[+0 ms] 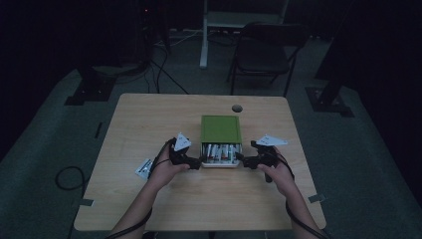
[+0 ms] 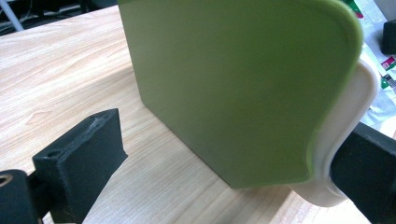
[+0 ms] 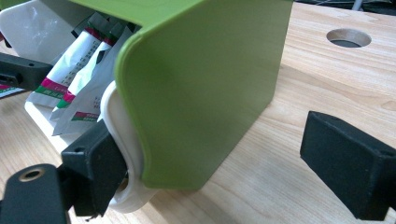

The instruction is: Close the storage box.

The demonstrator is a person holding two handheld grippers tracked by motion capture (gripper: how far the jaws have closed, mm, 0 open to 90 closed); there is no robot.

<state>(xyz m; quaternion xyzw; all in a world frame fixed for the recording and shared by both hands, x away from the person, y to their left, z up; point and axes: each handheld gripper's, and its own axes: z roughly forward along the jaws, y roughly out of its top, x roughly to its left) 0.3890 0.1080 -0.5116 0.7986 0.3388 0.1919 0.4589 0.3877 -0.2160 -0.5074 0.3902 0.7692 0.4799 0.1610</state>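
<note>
A green box [image 1: 221,128] stands mid-table, and a white drawer tray [image 1: 219,164] slides out of its near end, holding several sachets [image 1: 221,151]. My left gripper [image 1: 195,163] is at the tray's left front corner and my right gripper [image 1: 242,159] at its right front corner. In the left gripper view the jaws are wide apart, open [image 2: 224,172]; one jaw touches the white tray [image 2: 355,107] while the green box [image 2: 233,84] looms close. The right gripper [image 3: 219,163] is also open, one jaw against the tray [image 3: 116,121] beside the green box [image 3: 205,79]. Sachets [image 3: 79,60] show inside.
A small loose packet [image 1: 144,168] lies on the table left of my left hand. A round cable hole [image 1: 237,108] sits behind the box. A dark folding chair [image 1: 263,50] stands beyond the far edge. The wooden table [image 1: 149,124] has bare room on both sides.
</note>
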